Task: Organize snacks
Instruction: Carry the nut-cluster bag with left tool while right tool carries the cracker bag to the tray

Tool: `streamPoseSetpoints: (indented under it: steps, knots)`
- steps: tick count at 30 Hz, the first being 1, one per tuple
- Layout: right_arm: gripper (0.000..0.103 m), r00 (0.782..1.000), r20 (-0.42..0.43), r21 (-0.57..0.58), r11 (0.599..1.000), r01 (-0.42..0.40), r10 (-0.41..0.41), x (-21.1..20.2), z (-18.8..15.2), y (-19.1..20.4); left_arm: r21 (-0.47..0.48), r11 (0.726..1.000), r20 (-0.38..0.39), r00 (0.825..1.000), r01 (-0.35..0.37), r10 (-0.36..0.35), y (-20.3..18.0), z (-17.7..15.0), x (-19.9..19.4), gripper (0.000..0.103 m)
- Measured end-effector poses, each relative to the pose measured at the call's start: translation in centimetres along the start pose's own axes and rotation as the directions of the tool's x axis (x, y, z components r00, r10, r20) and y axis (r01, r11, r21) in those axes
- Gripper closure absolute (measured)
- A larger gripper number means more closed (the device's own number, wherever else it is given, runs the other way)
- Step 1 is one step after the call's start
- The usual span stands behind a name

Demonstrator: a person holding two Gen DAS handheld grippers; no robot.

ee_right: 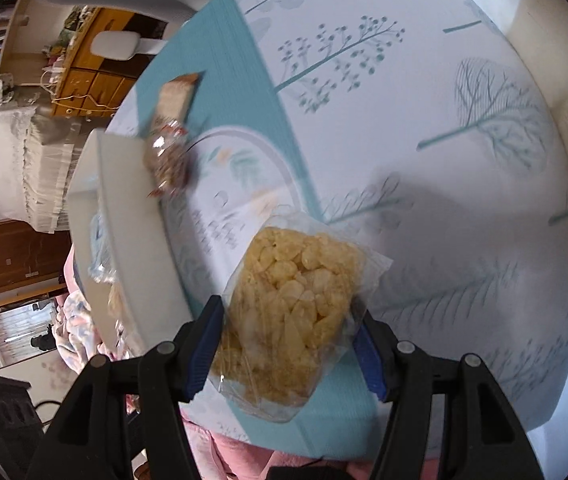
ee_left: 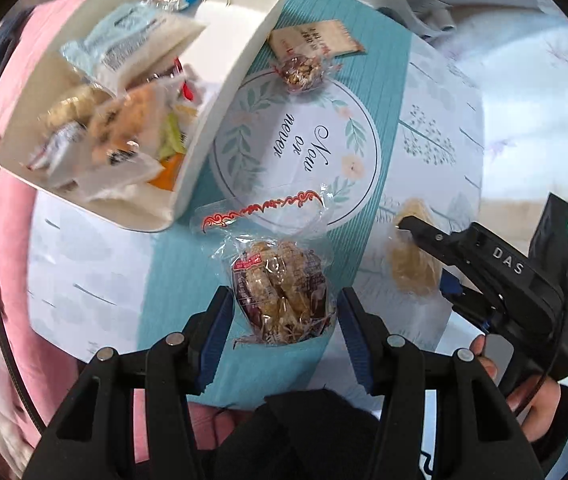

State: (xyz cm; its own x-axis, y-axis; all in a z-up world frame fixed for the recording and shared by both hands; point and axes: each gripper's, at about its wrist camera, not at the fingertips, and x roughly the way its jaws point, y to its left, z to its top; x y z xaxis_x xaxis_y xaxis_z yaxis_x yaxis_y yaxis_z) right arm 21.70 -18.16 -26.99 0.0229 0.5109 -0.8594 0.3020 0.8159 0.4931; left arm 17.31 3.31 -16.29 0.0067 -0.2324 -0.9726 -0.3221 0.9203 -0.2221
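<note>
Here, my left gripper [ee_left: 284,316] stood open around a wrapped nut bar [ee_left: 282,294] lying on the table [ee_left: 423,140] just below the white tray [ee_left: 224,92]. My right gripper [ee_right: 287,344] was clenched on a rice cracker [ee_right: 291,300], right of that tray.

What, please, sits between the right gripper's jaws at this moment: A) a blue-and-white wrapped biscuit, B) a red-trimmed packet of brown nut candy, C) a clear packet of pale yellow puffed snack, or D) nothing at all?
C: the right wrist view shows the right gripper with its jaws on either side of the clear packet of pale yellow puffed snack, though whether they press it is unclear.
</note>
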Motion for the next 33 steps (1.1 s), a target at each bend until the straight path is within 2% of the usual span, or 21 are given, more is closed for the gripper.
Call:
streamPoseSetpoints:
  steps: [4,7,14,25,30,33]
  knots:
    - [0.042,0.999,0.024,0.013,0.999,-0.032,0.032,-0.3,-2.7,2.0,0.078,0.997,0.02,1.0,0.003,-0.005,2.1,-0.7,-2.7,0.051]
    - [0.042,0.996,0.032,0.016,0.997,-0.078,0.078,-0.3,-4.7,4.0,0.124,0.992,0.077,0.997,-0.028,0.018,3.8,-0.8,-5.0,0.051]
    - [0.042,0.987,0.114,-0.011,0.993,-0.115,0.116,0.5,-8.0,9.8,0.157,0.987,0.131,0.991,-0.039,0.018,9.5,0.8,-7.5,0.051]
    - [0.041,0.945,0.239,-0.158,0.969,-0.19,0.224,2.5,-10.9,18.1,0.243,0.966,0.265,0.964,-0.089,0.022,16.3,4.9,-9.9,0.05]
    - [0.041,0.935,0.265,-0.227,0.958,-0.177,0.236,3.6,-11.4,21.0,0.284,0.955,0.311,0.95,-0.089,-0.004,18.4,6.8,-10.9,0.048]
    - [0.041,0.931,0.271,-0.267,0.948,-0.171,0.244,4.3,-11.5,22.4,0.304,0.95,0.309,0.951,-0.075,-0.023,19.5,8.0,-11.0,0.047]
